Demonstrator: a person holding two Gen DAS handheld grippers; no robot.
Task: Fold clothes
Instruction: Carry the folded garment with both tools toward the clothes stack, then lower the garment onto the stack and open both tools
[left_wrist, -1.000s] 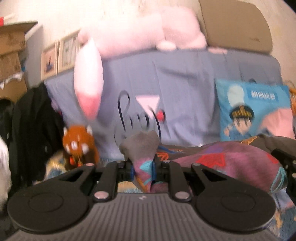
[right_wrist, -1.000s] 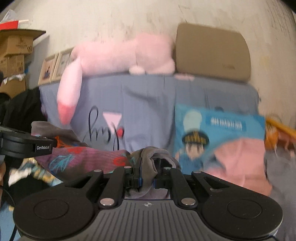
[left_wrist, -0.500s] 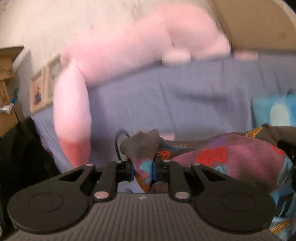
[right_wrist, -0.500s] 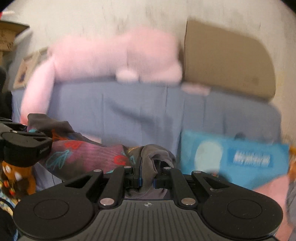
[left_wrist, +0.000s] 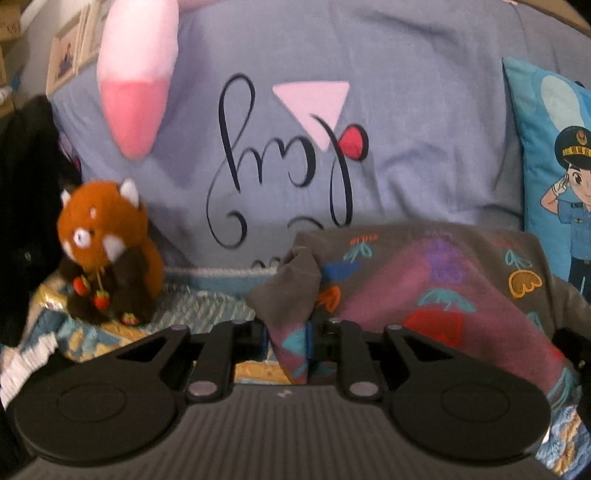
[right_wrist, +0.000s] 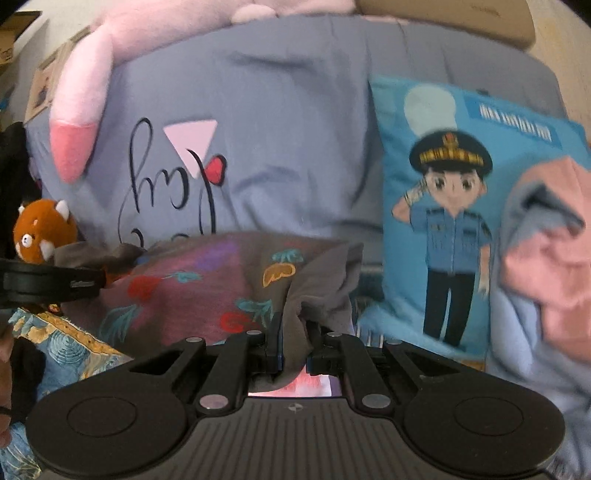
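A grey knit garment with purple panel and coloured leaf and heart prints (left_wrist: 436, 280) is held stretched between both claws above a bed with a blue-and-gold patterned cover (left_wrist: 207, 306), near its head end. The left claw (left_wrist: 288, 338) is clamped on a bunched grey corner; the right claw (right_wrist: 293, 349) is pinched on the opposite grey corner. The cloth sags between the two grips.

Judgement: a fold or lay-down is in hand. Both corners should be kept level and evenly tensioned, so the edge is carried straight. Clearance should be kept from the small orange plush red panda (left_wrist: 105, 251) and the blue cushion printed with a saluting officer (right_wrist: 454, 221).
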